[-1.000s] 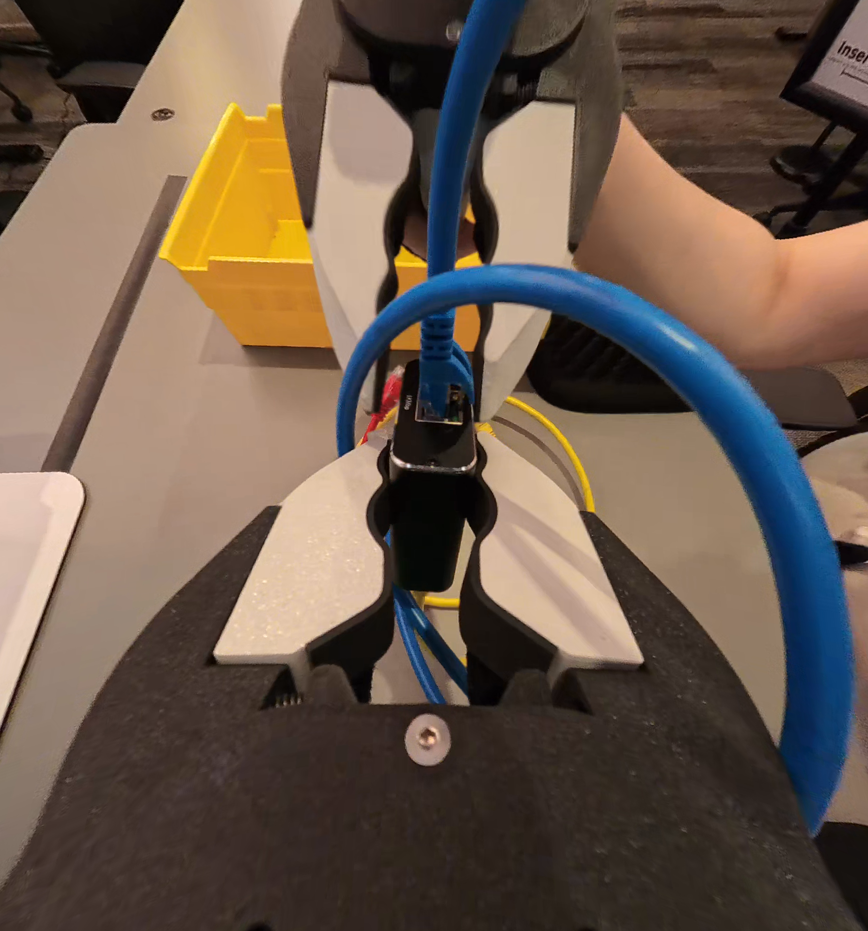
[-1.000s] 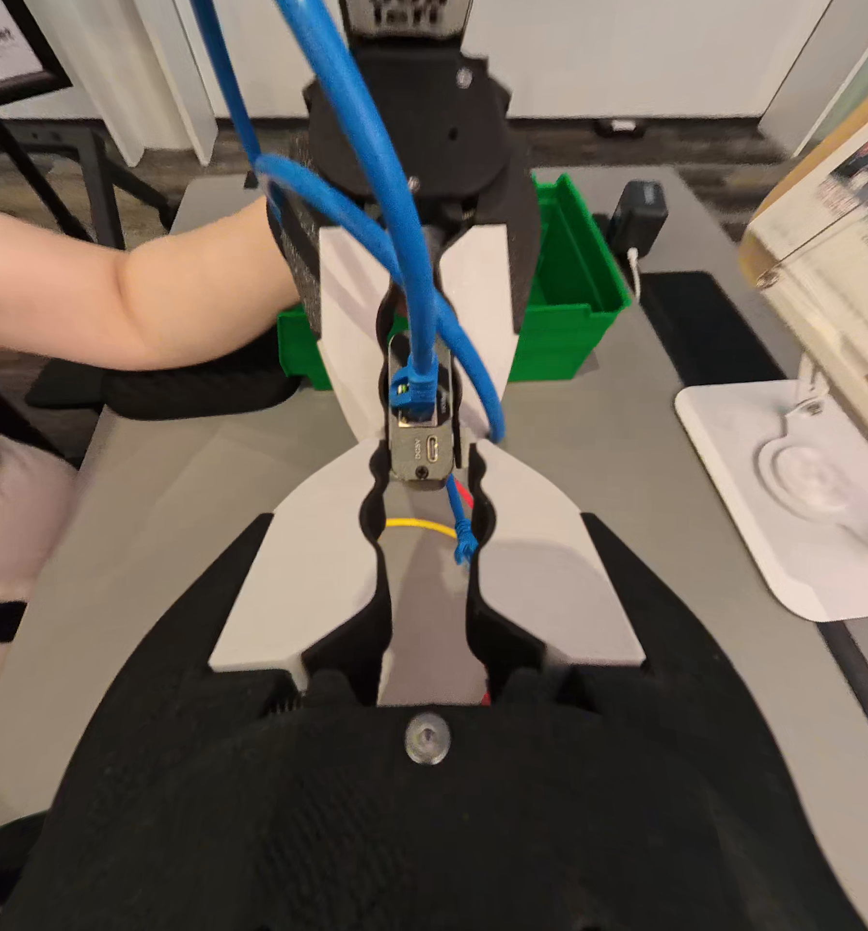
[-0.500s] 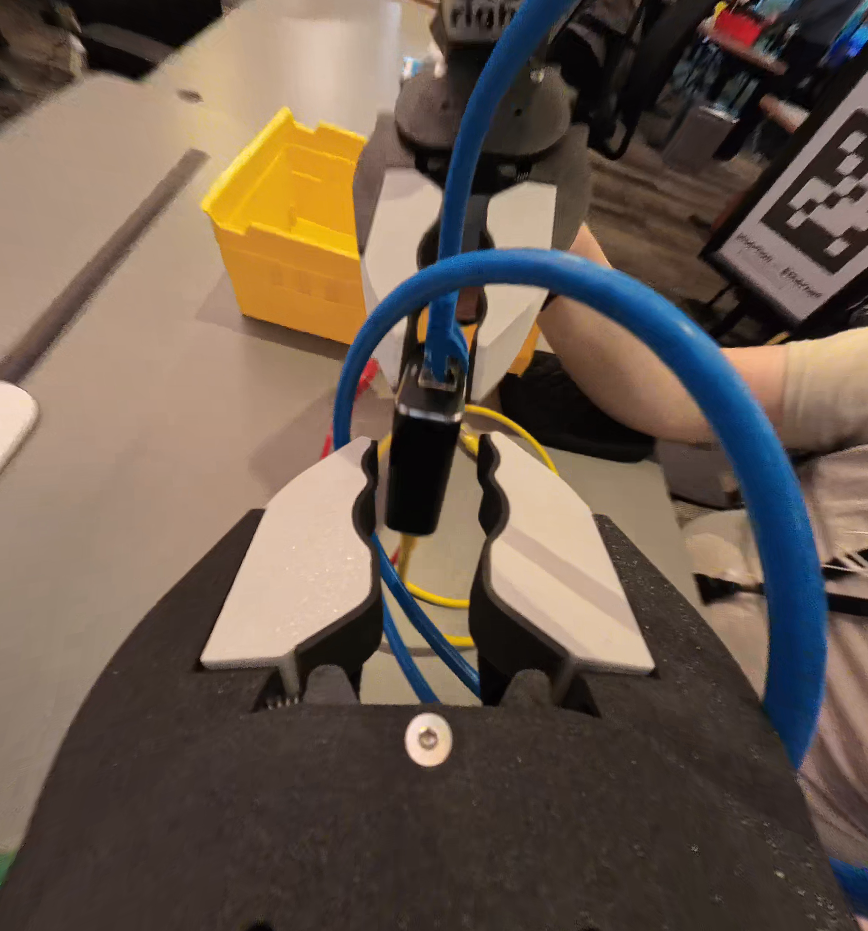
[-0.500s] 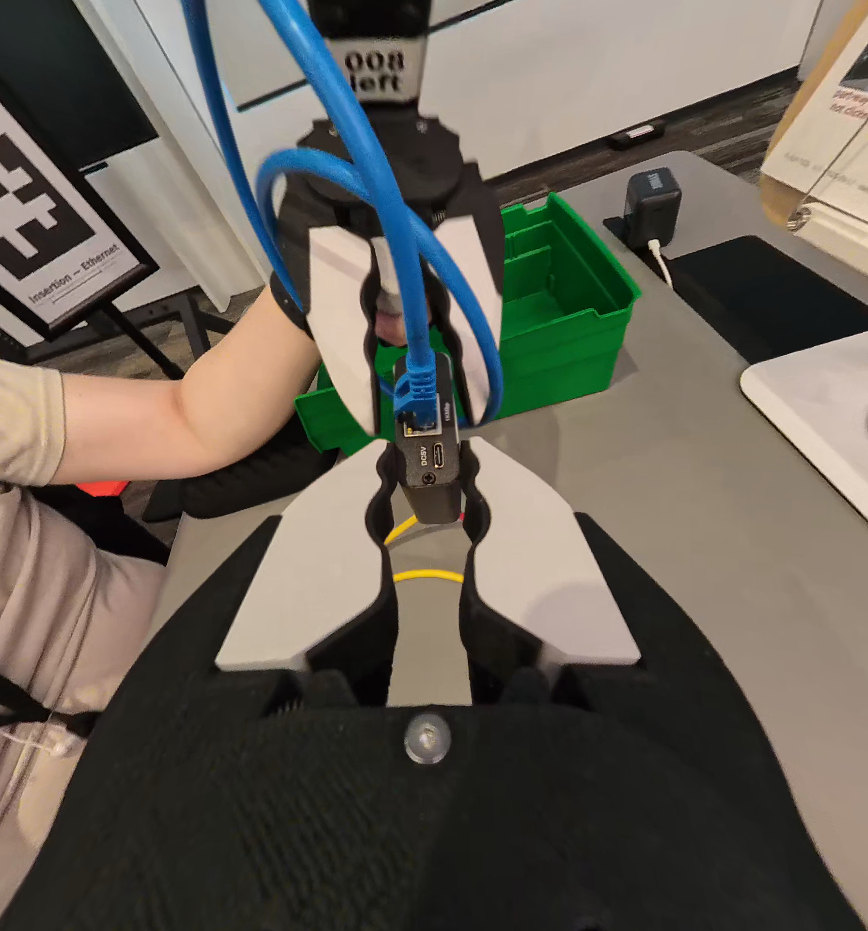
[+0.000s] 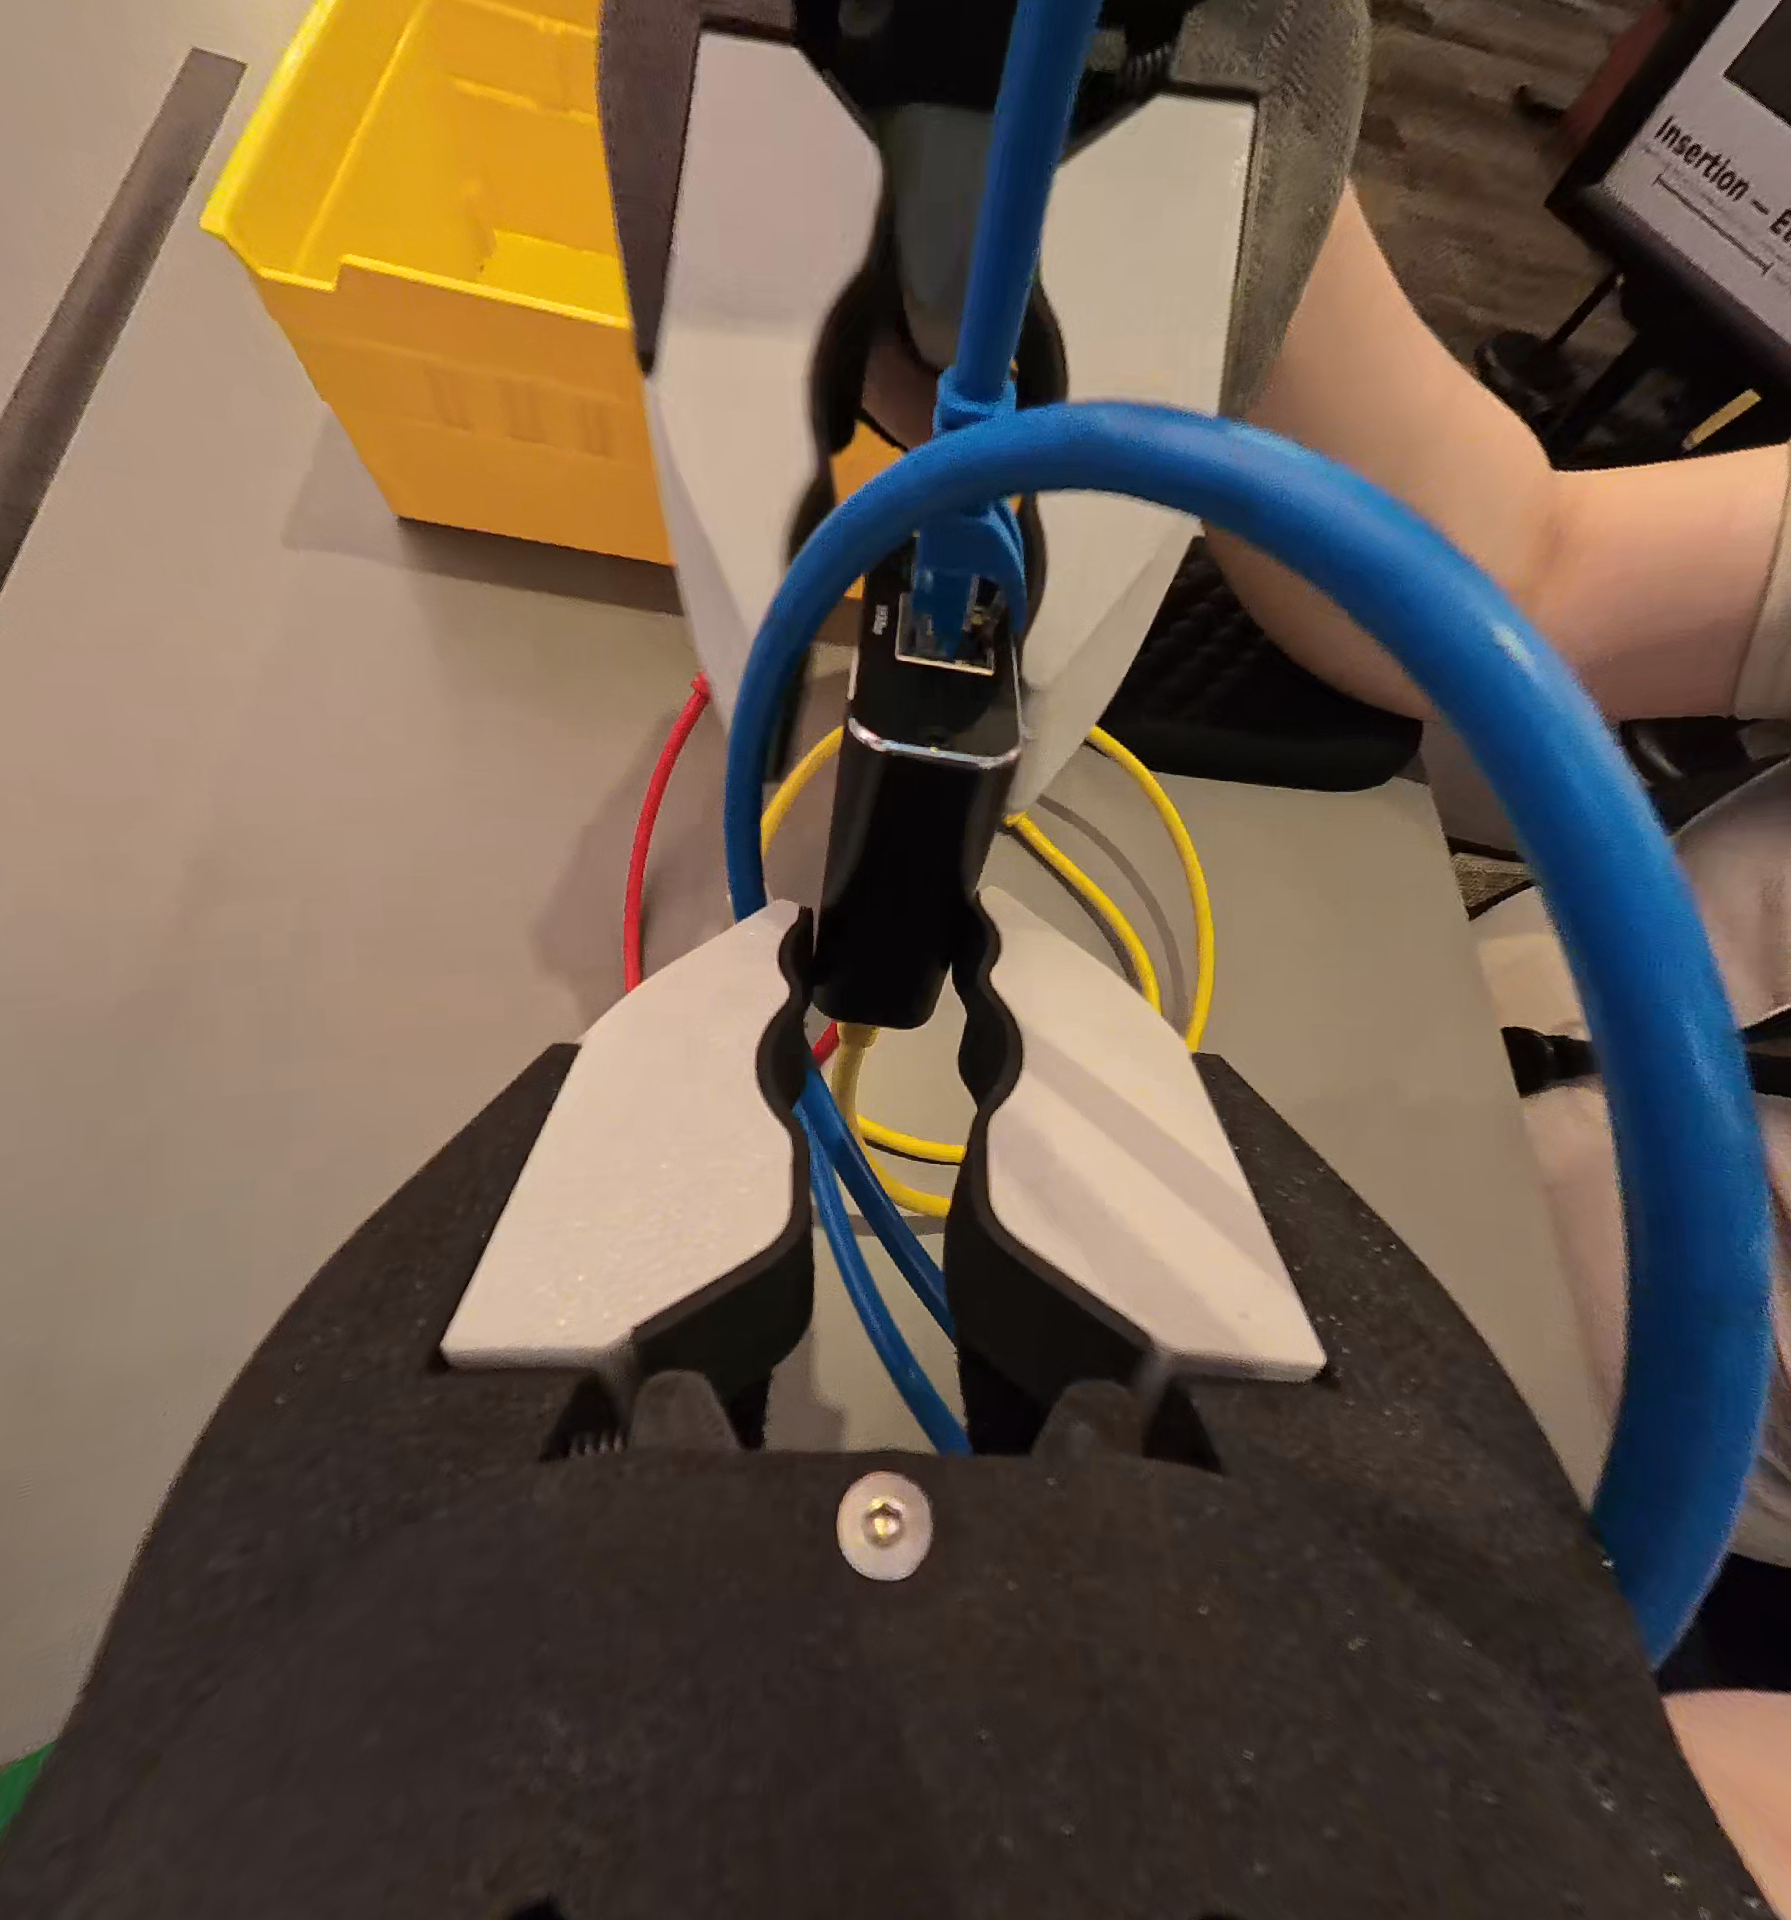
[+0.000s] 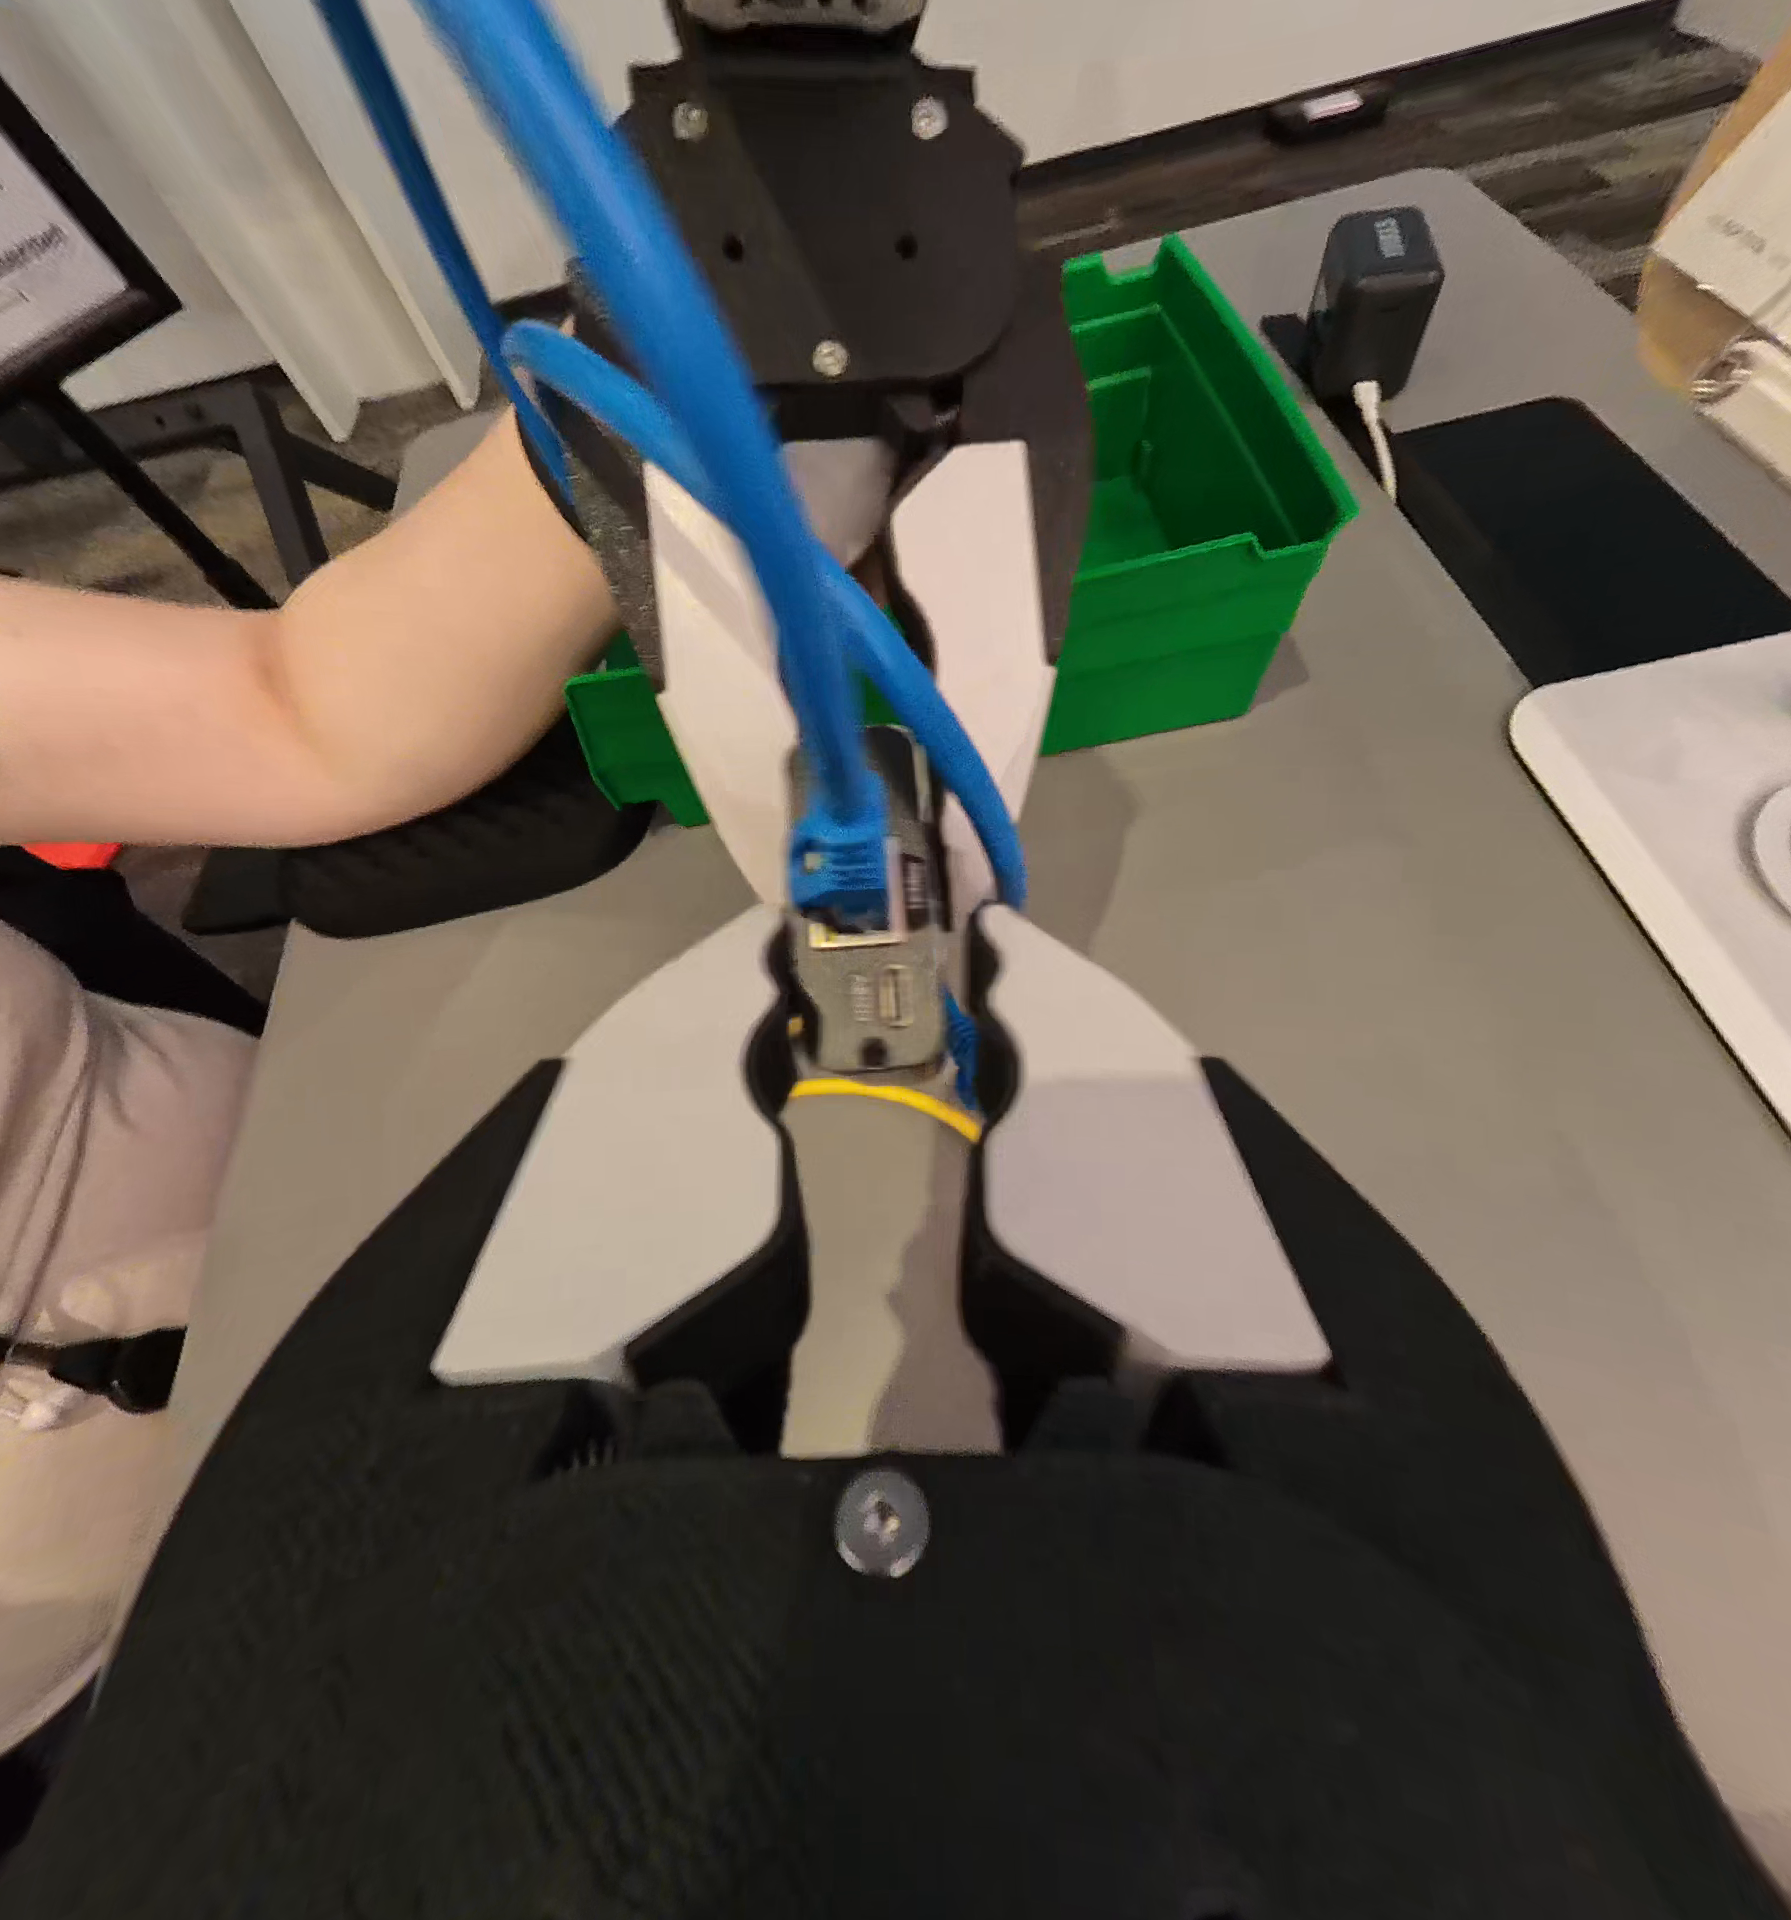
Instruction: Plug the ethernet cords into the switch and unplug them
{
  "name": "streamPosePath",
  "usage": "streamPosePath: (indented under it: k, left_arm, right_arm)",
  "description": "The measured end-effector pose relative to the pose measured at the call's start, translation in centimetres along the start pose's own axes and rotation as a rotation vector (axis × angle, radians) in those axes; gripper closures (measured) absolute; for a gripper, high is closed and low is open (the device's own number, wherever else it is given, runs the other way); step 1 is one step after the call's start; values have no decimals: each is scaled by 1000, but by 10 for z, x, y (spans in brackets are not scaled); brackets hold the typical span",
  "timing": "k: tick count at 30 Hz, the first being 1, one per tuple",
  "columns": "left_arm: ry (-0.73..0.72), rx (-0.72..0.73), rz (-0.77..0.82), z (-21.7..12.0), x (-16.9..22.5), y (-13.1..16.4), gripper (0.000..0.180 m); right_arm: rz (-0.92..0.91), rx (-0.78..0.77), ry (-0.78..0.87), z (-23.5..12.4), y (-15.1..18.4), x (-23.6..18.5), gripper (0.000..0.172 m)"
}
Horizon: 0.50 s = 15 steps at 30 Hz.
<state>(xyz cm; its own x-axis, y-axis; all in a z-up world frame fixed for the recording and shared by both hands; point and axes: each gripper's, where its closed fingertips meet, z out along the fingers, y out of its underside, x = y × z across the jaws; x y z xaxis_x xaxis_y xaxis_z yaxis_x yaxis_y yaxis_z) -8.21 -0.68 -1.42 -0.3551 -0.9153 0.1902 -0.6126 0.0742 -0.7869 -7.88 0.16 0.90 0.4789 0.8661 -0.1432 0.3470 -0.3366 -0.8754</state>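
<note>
The switch, a small black box, hangs in the air between the two grippers, above the grey table. The left gripper has its fingers narrowly parted and closed on the near end of the box, both black pads against its sides. The right gripper grips the opposite end; its pads press the sides of the grey port face.

Only the right wrist view shows that port face squarely: a blue plug sits in the socket at 12 o'clock, with a small slot and a round hole below it. There is tiny print beside the slot, too blurred to read. The left wrist view shows the box's black body, and the same blue cord sweeping a big loop round to 3 o'clock, crossing in front of the person's forearm.

Below the box lie a yellow cord and a red cord, seen best from the left.

At 11 o'clock in the left view stands a yellow bin; at 1 o'clock a sign on a stand bearing printed words. In the right view, a green bin sits at 1 o'clock, a black charger beyond it, and a white pad at 3 o'clock.
</note>
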Motion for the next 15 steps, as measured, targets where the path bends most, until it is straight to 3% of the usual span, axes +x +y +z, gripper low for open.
streamPosePath:
  k: [4, 6, 10, 13, 15]
  left_arm:
    - [-41, 37, -36, -7, -12, -3, 155]
    - [-122, 115, -89, -24, -28, -11, 143]
    - [-558, 381, -240, -90, -89, -29, 143]
    - [-761, 583, -219, -138, -97, -42, 130]
    - [-884, 670, -147, -163, -91, -49, 112]
  right_arm:
    - [80, 23, 18, 1, -3, 11, 146]
    - [151, 67, 37, -1, -7, 20, 146]
    - [342, 152, 48, -8, -8, 40, 146]
    - [473, 230, 68, -16, -6, 57, 146]
    - [534, 275, 87, -22, -5, 65, 146]
